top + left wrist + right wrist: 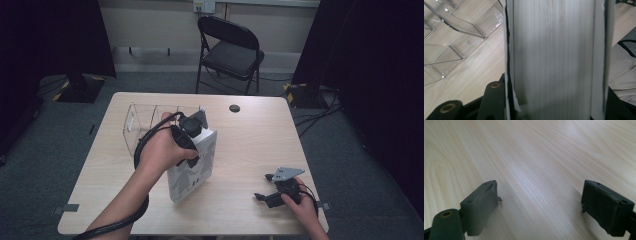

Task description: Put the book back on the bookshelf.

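A thick white book [192,172] with a grey pattern on its cover stands upright on the wooden table [250,140], left of the middle. My left gripper [192,134] comes down on its top edge and is shut on it. In the left gripper view the book's page edge [554,50] runs between the two black jaws of the left gripper [554,105]. Just behind and left of the book lies a clear plastic divided rack [142,120], whose rack compartments [454,37] appear beside the book. My right gripper [264,187] rests low at the table's front right, open, with bare wood between the jaws [540,202].
A small black round disc [234,108] lies near the table's far edge. A black folding chair [230,50] stands behind the table. Dark curtains hang at both sides. Cables trail over the floor at the right.
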Demonstrator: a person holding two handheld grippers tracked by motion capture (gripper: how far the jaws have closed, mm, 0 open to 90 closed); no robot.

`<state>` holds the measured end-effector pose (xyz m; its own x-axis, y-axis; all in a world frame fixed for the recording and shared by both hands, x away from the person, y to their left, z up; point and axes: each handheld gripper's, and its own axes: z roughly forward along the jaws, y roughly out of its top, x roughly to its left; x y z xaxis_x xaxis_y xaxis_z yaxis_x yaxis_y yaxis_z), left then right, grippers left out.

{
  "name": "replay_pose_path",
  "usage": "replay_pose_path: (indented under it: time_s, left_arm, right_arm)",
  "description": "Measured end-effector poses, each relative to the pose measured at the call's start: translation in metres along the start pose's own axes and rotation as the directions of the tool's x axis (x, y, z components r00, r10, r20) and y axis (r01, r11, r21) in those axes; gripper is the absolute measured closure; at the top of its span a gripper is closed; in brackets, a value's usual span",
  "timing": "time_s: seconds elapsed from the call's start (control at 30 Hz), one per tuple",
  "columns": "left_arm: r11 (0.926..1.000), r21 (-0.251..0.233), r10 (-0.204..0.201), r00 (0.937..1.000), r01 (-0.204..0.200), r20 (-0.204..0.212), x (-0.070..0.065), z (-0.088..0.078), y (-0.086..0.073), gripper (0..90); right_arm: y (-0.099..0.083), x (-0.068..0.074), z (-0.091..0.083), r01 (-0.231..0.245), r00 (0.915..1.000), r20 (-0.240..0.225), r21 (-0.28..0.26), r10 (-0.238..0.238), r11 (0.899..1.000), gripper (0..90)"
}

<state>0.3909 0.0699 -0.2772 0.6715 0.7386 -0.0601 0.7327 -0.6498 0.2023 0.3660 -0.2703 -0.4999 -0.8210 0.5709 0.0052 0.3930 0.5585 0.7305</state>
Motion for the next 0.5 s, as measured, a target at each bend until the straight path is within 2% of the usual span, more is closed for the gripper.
replay_pose_path:
  time_s: [0.2, 0.37, 0.5]
  left_arm:
    - [0.9999, -0.007, -0.010, 0.9999, 0.010, 0.002, 0.005, 0.000, -0.003, 53.2]
    - [0.9999, 0.003, -0.014, 0.9997, 0.014, -0.021, 0.008, -0.002, -0.005, 53.2]
    - [0.9997, -0.003, -0.026, 0.9996, 0.026, -0.010, 0.012, -0.003, -0.008, 53.2]
  right_arm:
    - [0.000, 0.000, 0.000, 0.000, 1.0000, 0.002, 0.001, 0.000, 1.000, 13.0]
    - [0.000, 0.000, 0.000, 0.000, 1.0000, 0.001, 0.000, 0.000, 1.000, 13.0]
    - [0.000, 0.000, 0.000, 0.000, 1.0000, 0.000, 0.000, 0.000, 1.000, 12.9]
